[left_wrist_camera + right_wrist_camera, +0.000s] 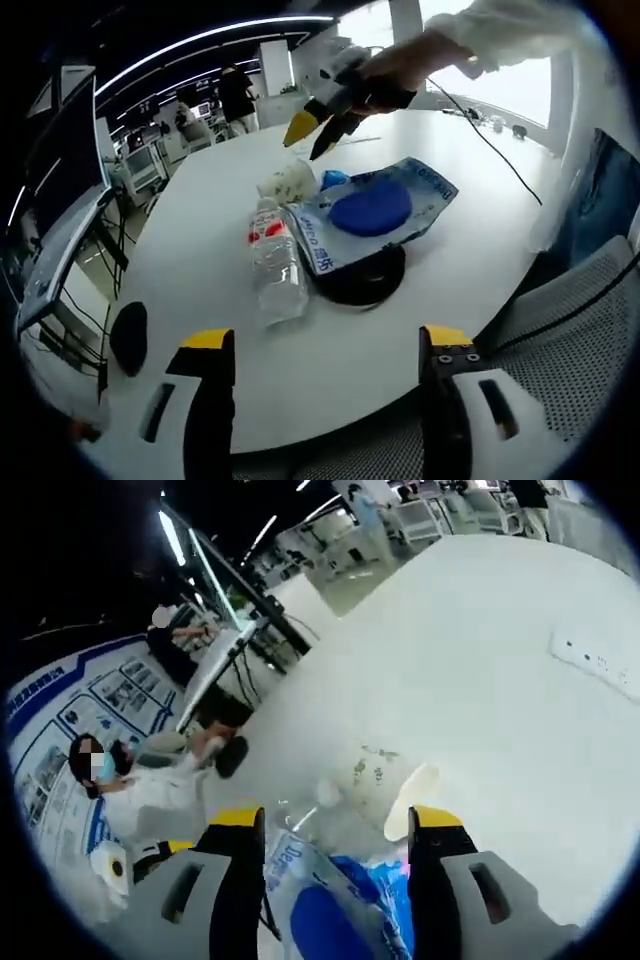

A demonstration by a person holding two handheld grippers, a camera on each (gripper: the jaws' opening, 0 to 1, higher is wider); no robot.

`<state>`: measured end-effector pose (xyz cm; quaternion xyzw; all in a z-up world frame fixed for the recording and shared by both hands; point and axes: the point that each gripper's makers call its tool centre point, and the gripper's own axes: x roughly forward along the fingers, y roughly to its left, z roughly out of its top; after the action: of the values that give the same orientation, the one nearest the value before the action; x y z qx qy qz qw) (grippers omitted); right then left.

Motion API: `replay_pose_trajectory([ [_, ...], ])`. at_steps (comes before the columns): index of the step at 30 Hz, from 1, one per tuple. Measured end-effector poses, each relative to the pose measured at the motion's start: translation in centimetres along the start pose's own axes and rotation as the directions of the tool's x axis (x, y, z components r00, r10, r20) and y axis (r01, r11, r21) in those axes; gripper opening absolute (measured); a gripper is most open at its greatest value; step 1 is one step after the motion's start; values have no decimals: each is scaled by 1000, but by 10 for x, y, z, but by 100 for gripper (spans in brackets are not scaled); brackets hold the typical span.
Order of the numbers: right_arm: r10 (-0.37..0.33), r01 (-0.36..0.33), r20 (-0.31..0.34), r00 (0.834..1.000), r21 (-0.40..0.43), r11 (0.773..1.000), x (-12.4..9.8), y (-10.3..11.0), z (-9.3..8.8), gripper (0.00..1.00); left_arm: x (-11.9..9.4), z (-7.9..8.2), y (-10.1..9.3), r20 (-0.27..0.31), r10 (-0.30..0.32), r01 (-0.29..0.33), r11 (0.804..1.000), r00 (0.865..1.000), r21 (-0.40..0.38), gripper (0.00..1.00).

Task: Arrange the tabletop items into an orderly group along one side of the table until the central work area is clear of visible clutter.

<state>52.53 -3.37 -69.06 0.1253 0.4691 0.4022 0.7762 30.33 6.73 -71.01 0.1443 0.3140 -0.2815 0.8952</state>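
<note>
Mid-table in the left gripper view: bottle lying on its side, just left of a flat pouch. Pouch resting partly on a round pad, which juts out toward the near edge. Crumpled cup just behind the bottle. Above and behind the cup, right gripper, held in a hand. Off the table's left edge, a chair.

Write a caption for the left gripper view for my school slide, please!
Right hand-held gripper hovers over a paper cup, water bottle and blue-and-white pouch on a white table.
</note>
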Motion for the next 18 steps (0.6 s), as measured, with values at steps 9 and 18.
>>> replay_pose_trajectory([
  [9, 1, -4, 25, 1000, 128, 992, 25, -5, -1, 28, 4, -9, -6, -48, -14, 15, 1000, 999, 17, 74],
  [18, -6, 3, -34, 999, -94, 996, 29, -2, -10, 0, 5, -16, -8, -89, -20, 22, 1000, 996, 22, 72],
])
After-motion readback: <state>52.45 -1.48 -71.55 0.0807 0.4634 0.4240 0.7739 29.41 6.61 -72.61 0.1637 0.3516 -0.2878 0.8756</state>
